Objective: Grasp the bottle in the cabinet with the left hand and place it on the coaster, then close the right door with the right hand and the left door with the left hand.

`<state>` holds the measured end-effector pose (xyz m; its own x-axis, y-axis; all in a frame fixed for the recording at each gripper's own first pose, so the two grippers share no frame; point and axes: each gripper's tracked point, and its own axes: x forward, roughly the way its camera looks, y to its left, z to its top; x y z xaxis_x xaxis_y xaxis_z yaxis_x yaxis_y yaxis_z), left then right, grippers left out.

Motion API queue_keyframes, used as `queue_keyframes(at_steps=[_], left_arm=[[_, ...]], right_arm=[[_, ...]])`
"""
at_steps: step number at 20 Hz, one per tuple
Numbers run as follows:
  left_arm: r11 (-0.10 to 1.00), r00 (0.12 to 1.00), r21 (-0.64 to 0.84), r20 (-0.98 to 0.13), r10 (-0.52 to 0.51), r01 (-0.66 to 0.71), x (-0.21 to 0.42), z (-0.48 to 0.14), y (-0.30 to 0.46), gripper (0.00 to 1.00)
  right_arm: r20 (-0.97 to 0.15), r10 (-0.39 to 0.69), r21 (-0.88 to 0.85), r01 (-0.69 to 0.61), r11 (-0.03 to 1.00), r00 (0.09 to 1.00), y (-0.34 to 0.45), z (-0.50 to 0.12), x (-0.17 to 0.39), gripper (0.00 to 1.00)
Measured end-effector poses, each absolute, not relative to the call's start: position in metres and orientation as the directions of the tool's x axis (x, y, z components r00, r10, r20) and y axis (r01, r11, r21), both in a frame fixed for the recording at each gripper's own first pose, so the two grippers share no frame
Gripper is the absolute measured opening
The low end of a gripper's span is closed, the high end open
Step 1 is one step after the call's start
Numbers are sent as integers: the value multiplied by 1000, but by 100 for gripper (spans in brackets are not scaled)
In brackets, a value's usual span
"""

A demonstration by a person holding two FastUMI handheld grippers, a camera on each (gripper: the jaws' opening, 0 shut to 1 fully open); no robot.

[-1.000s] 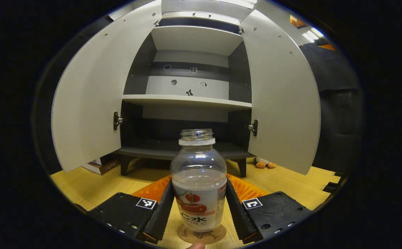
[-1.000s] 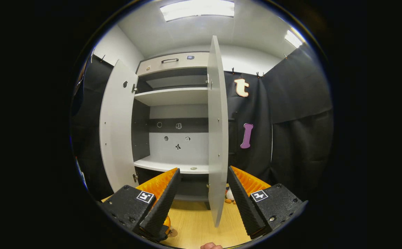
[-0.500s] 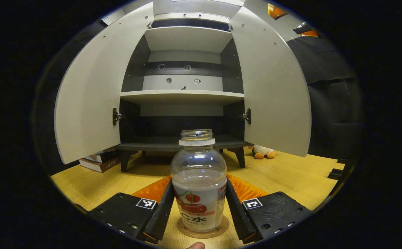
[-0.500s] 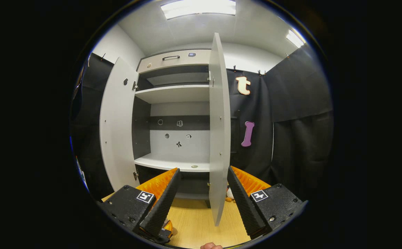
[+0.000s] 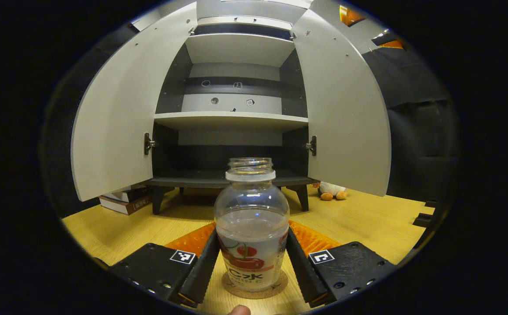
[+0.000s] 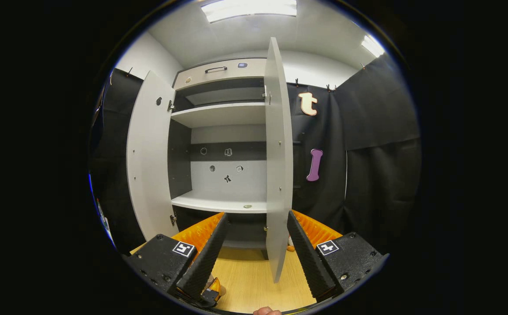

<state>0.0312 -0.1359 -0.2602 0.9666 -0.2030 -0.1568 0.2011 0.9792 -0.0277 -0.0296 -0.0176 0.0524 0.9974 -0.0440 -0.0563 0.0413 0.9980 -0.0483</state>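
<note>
From my left gripper view, the bottle hides the middle of the coaster under it, and my fingers cover its lower sides, so I cannot tell whether they press it. Behind the bottle, the left door covers part of the books, and the right door part of a soft toy.
</note>
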Motion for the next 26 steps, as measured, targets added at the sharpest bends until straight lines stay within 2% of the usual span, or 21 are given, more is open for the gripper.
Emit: queue_keyframes(at_steps=[1,3,4,10,15,21,26], left_arm=[[980,967,-29,-155,-200,198,31,-259,-134,81],[979,967,-39,-151,-206,202,30,-255,-135,93],[978,967,-37,-150,-206,203,29,-253,-134,94],[978,969,-29,-127,-211,209,22,-226,-126,94],[962,963,-105,-78,-260,251,14,-169,-123,94],[976,979,-75,27,-201,202,23,-91,-90,93],[983,983,-38,23,-181,182,27,-51,-79,93]], right_arm=[[-55,-47,-48,44,998,997,-18,52,-30,84],[-61,-48,-48,45,998,997,-19,50,-31,83],[-62,-46,-48,43,998,997,-18,49,-31,83],[-63,-35,-46,32,998,997,-20,43,-26,83],[-69,-10,-44,7,999,998,-16,32,-19,83],[-62,32,-25,-34,999,998,-11,17,-12,84],[-43,73,35,-71,997,996,-6,10,-1,84]])
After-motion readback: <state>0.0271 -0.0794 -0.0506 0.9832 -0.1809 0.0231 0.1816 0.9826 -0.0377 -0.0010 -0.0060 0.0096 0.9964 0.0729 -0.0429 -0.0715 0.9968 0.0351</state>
